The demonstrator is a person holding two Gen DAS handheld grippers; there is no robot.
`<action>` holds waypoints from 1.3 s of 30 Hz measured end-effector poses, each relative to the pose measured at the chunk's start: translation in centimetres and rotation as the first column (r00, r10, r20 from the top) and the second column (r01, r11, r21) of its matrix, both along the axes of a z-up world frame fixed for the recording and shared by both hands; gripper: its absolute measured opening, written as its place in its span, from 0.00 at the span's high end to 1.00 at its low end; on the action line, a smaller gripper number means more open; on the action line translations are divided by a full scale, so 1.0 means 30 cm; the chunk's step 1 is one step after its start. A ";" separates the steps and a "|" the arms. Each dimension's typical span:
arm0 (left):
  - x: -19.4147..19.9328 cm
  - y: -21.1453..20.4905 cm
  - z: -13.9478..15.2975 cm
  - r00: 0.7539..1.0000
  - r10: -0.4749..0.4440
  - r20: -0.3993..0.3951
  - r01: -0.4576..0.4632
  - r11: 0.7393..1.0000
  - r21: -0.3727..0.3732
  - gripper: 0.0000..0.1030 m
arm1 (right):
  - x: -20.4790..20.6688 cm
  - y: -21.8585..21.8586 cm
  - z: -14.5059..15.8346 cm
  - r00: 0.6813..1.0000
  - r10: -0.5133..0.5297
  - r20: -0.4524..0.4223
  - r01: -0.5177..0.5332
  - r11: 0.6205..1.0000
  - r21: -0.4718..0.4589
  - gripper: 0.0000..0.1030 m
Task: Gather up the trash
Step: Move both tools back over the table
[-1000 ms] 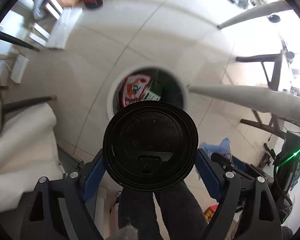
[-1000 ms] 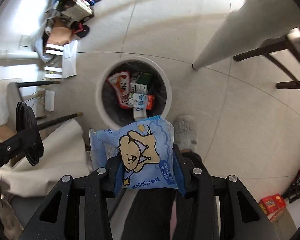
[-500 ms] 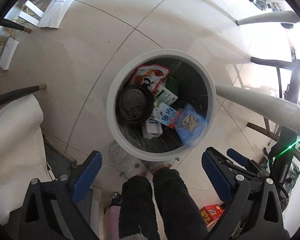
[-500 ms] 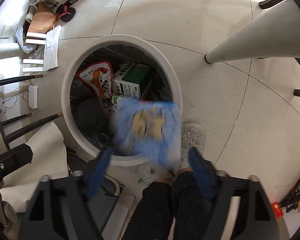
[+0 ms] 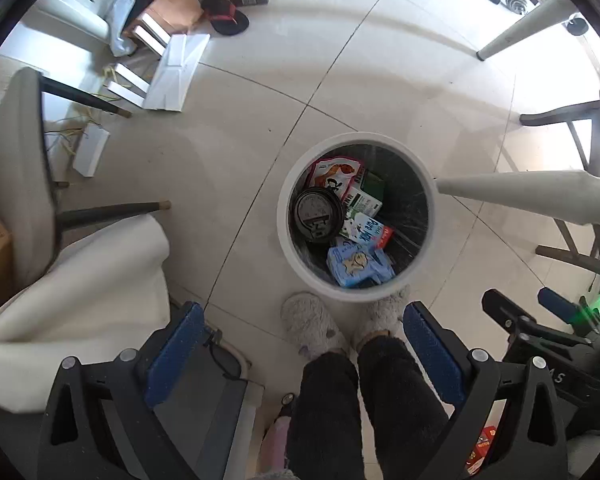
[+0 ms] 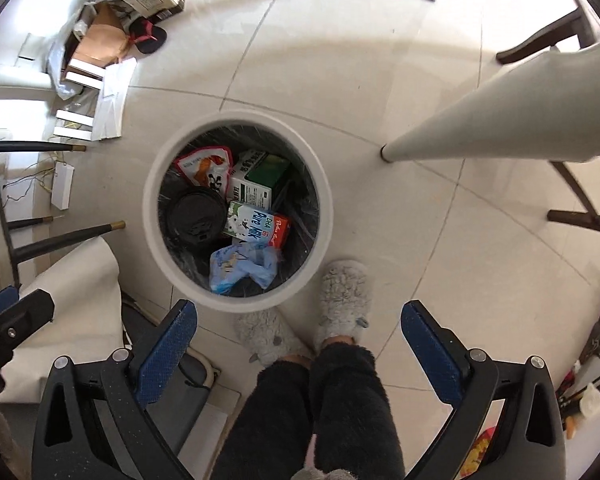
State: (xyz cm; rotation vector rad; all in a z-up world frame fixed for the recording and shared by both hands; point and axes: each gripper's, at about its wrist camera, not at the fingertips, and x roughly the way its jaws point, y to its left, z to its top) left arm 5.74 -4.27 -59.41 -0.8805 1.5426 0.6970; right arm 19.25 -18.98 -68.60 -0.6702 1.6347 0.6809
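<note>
Both claws empty above the filled bin

Left gripper (image 5: 300, 356) gapes wide; right gripper (image 6: 298, 350) is opening, nothing between its jaws. In the round white plastic bin (image 6: 320, 184): crumpled blue snack wrapper (image 6: 244, 266), light and soft, best pinched at an edge, against the near wall; black plastic cup lid (image 6: 198, 216); milk carton (image 6: 258, 224).

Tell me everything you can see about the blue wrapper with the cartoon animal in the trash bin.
The blue wrapper looks like thin, glossy plastic film, light blue with a tan cartoon animal printed on it. It is crumpled and lies loose at the near side of the round white bin, on top of the black liner, just below the Pure Milk carton and beside the black cup lid. Nothing grips it.
</note>
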 end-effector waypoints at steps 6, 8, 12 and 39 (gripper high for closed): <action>-0.024 -0.063 0.222 1.000 -0.026 0.006 0.026 0.999 0.032 0.01 | -0.018 -0.037 0.276 1.000 0.025 0.019 -0.025 0.999 0.025 0.00; -0.039 -0.081 0.306 1.000 -0.030 0.008 0.029 0.999 0.043 0.01 | -0.033 -0.047 0.375 0.999 0.035 0.021 -0.036 0.999 0.036 0.00; -0.064 -0.121 0.467 0.999 -0.029 0.026 0.027 0.998 0.052 0.01 | -0.046 -0.089 0.578 0.998 0.046 0.042 -0.049 0.997 0.060 0.00; 0.408 0.337 1.256 0.992 0.075 0.102 -0.115 0.864 0.491 0.00 | 0.506 0.251 1.551 0.987 0.120 0.103 -0.144 0.954 0.265 0.00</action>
